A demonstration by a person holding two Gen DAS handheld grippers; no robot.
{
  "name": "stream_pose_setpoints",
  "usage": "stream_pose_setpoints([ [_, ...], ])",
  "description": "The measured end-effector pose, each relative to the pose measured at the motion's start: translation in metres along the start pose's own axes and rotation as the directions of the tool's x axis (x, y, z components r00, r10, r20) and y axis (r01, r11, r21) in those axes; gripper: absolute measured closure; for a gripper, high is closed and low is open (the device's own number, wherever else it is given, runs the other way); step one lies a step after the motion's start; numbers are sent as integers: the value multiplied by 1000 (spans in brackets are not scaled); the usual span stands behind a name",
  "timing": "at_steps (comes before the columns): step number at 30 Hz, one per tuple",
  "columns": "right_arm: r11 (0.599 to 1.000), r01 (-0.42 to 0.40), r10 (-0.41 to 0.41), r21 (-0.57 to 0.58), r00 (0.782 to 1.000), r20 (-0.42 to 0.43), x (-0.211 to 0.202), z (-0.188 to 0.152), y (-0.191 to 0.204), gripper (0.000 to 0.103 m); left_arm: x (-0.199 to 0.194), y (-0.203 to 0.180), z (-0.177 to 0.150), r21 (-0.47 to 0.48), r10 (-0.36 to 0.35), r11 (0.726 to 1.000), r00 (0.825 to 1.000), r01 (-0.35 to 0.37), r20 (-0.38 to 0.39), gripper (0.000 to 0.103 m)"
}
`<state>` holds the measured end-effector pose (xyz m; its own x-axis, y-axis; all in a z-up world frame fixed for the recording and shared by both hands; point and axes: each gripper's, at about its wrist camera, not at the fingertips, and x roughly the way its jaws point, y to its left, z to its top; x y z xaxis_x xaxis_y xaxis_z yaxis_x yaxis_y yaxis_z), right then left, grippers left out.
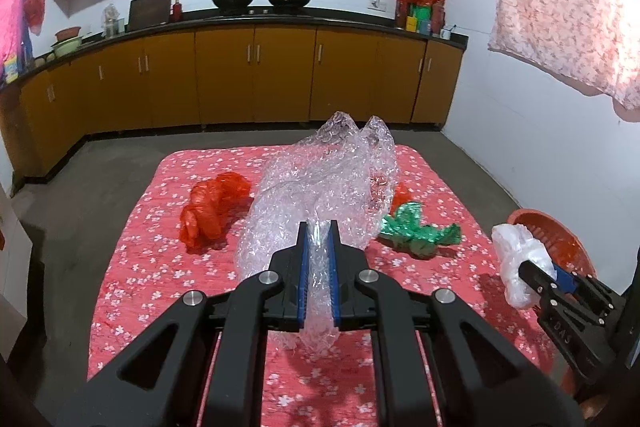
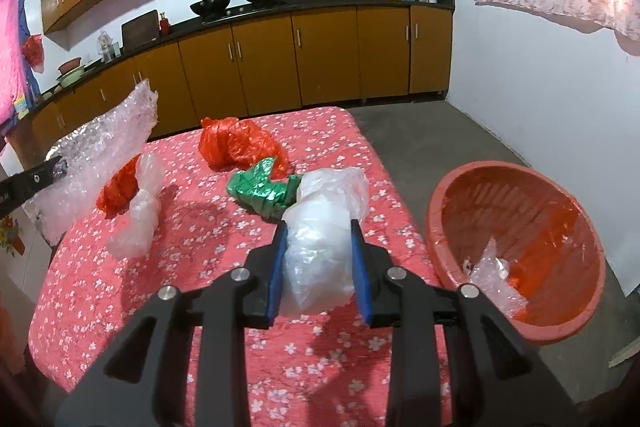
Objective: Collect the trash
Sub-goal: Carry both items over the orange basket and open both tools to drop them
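**Basket lies right of the loaded gripper**

A crumpled white plastic bag (image 2: 320, 227) is pinched in the right gripper (image 2: 320, 267). The red basket (image 2: 440, 211) sits just right, nearer this hand. The left gripper (image 1: 318, 275) clamps bubble wrap (image 1: 320, 179), farther left.

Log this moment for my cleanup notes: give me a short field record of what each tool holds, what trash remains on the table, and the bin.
left tool: shut on bubble wrap, lifted above the table
right tool: shut on clear plastic bag
table: covered by a red floral cloth
trash still on table: red bag, green bag, small red-and-clear bundle
bin: red basket beside the table, on the right tool's side
bin contents: some clear plastic already inside
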<state>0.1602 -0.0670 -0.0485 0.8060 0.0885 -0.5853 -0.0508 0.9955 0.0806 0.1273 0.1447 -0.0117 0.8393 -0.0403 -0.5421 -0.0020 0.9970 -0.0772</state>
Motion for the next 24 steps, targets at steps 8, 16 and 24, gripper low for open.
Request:
stream_pose_setpoints([
  [8, 1000, 21, -21, 22, 1000, 13, -7, 2, -18, 73, 4, -20, 0, 32, -32, 999, 999, 32, -6, 94],
  [16, 997, 49, -51, 53, 999, 19, -10, 2, -40, 73, 10, -45, -1, 65, -67, 996, 998, 68, -19, 94],
  [24, 993, 80, -81, 89, 997, 15, -11, -1, -64, 73, 17, -74, -3, 99, -109, 989, 993, 112, -35, 94],
])
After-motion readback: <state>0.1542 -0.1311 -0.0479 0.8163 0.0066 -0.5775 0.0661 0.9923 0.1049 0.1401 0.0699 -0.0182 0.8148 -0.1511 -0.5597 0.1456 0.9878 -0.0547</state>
